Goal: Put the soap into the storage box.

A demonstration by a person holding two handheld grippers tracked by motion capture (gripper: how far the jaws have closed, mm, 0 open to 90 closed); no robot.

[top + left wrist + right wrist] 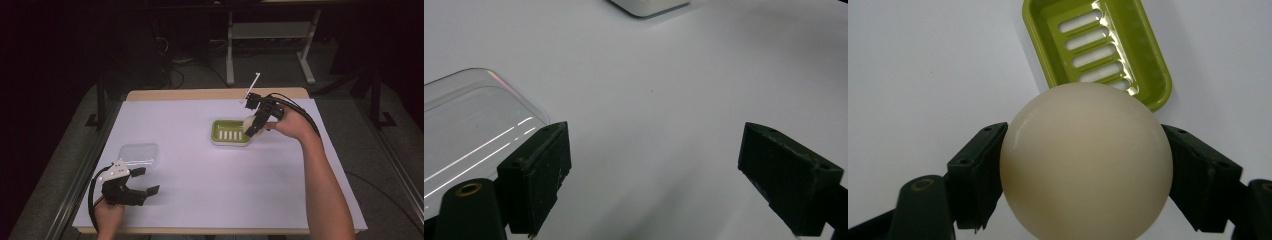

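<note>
A clear plastic lid (140,154) lies flat on the white table cover (200,175) near its front left corner, with a wooden table edge (200,94) behind and grey floor beyond.

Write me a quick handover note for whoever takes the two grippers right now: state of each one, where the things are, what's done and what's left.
Right gripper: shut on the cream soap, held at the near right end of the green soap dish, not yet set down.
Left gripper: open, holding nothing, low over the table at the front left, just in front of the clear lid.
Done: soap picked up and brought to the dish.
Left, probably: lower the soap into the dish and release; perhaps the lid goes on after.
</note>
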